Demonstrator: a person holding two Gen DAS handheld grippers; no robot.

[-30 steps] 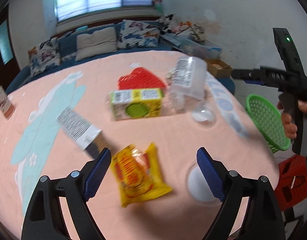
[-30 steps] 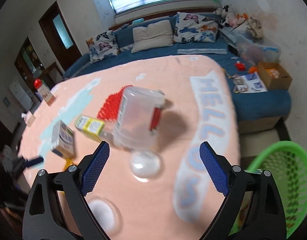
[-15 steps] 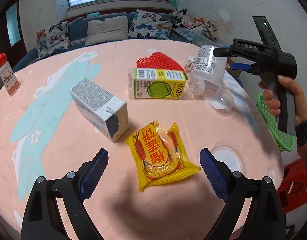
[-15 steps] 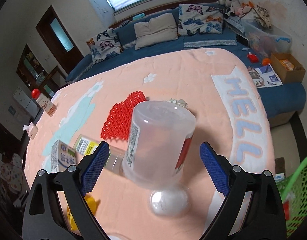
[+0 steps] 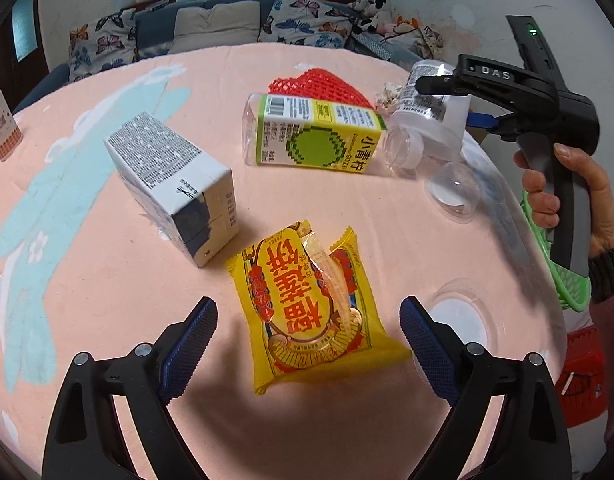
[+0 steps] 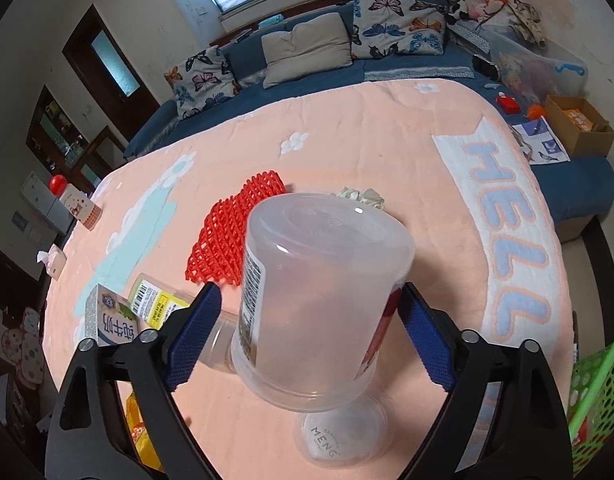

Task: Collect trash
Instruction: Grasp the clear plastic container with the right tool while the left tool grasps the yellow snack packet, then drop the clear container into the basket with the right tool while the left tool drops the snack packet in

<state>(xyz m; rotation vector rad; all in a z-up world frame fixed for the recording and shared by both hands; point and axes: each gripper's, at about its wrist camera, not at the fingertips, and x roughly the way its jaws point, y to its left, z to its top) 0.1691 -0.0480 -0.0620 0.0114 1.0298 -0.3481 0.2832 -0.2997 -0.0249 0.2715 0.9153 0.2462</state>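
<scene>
My left gripper (image 5: 309, 342) is open, with its pads on either side of a yellow snack packet (image 5: 307, 300) that lies flat on the pink table cover (image 5: 107, 280). My right gripper (image 6: 309, 340) is open around a clear plastic tub (image 6: 319, 304) lying on its side; the pads stand beside its walls, and contact is unclear. The tub also shows in the left wrist view (image 5: 431, 120). A clear bottle with a green and yellow label (image 5: 315, 136), a grey milk carton (image 5: 175, 184) and a red foam net (image 5: 319, 84) lie further back.
A green mesh basket (image 6: 595, 392) hangs at the table's right edge, also seen behind the right hand (image 5: 563, 276). Two clear domed lids (image 5: 453, 196) (image 5: 459, 320) lie on the cover. A red-capped bottle (image 5: 1, 124) stands at the far left. A sofa is behind.
My right gripper has moved forward so the clear tub now sits between its pads. My left gripper has come in closer over the yellow packet.
</scene>
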